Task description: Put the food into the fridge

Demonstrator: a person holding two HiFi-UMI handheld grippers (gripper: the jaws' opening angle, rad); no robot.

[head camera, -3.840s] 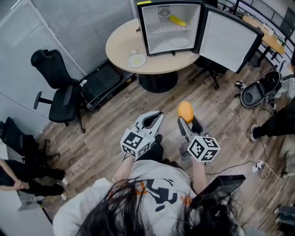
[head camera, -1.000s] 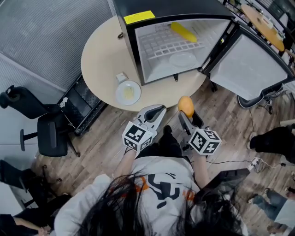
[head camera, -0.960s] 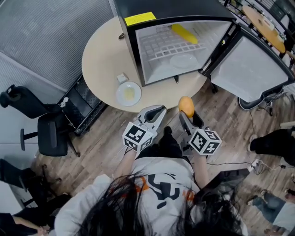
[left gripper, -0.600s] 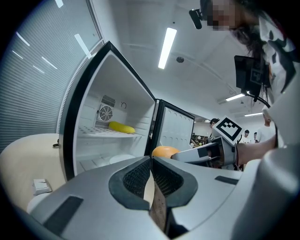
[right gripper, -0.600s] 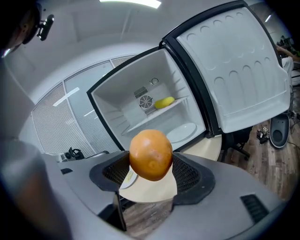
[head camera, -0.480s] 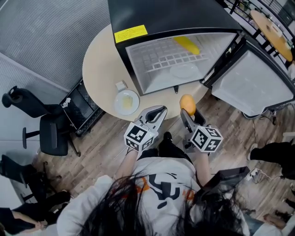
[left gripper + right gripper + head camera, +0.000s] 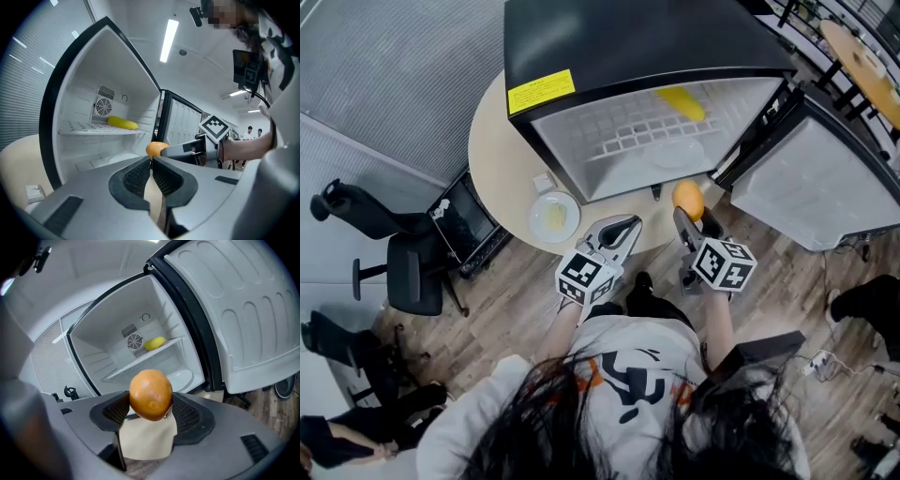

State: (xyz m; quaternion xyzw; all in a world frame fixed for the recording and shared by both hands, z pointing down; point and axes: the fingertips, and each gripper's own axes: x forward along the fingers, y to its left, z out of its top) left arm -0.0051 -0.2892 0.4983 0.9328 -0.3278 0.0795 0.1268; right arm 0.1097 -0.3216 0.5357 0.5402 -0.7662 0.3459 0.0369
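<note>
The right gripper (image 7: 690,212) grips the orange (image 7: 150,394) before the open fridge (image 7: 609,37). The left gripper (image 7: 151,161) is closed and empty. Inside are a plate (image 7: 673,153) and, on the shelf, probably a banana (image 7: 682,103).

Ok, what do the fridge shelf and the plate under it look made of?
Fridge shelf: white-coated wire or moulded plastic, matt; from above it shows as an open grid of thin bars. Plate on the fridge floor: white glazed ceramic or plastic, smooth and faintly glossy; the look leaves that open.
</note>
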